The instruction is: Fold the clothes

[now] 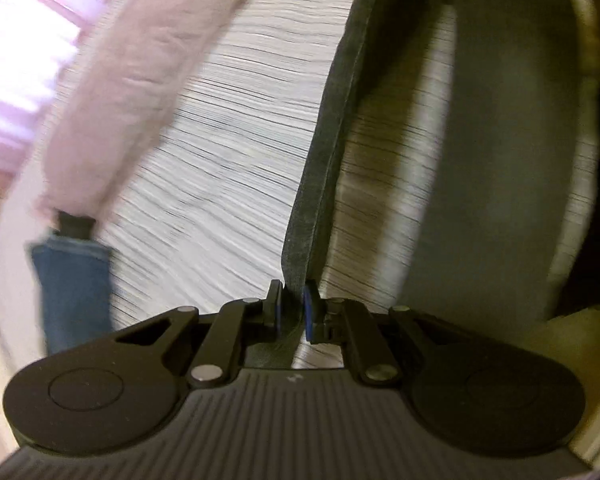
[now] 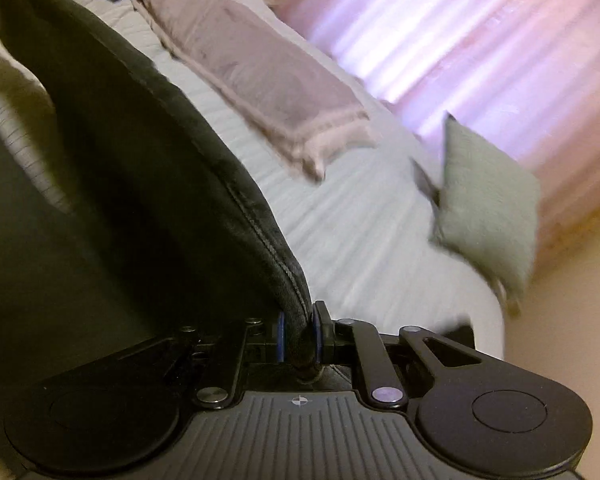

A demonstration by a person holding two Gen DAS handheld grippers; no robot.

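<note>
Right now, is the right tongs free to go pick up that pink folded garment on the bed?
Probably not yet. The right tongs are shut on the dark garment, which also hangs between them and the pink garment. They would need to release first.

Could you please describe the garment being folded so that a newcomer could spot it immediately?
On the white ribbed bed cover, it is the dark grey garment lifted by both grippers. Unlike the pink garment and blue jeans lying flat, it hangs clamped by its stitched edge.

Left gripper & right gripper: black linkage arms, silver rivets, blue finger pads, ribbed grey housing w/ small crosshair mark.
</note>
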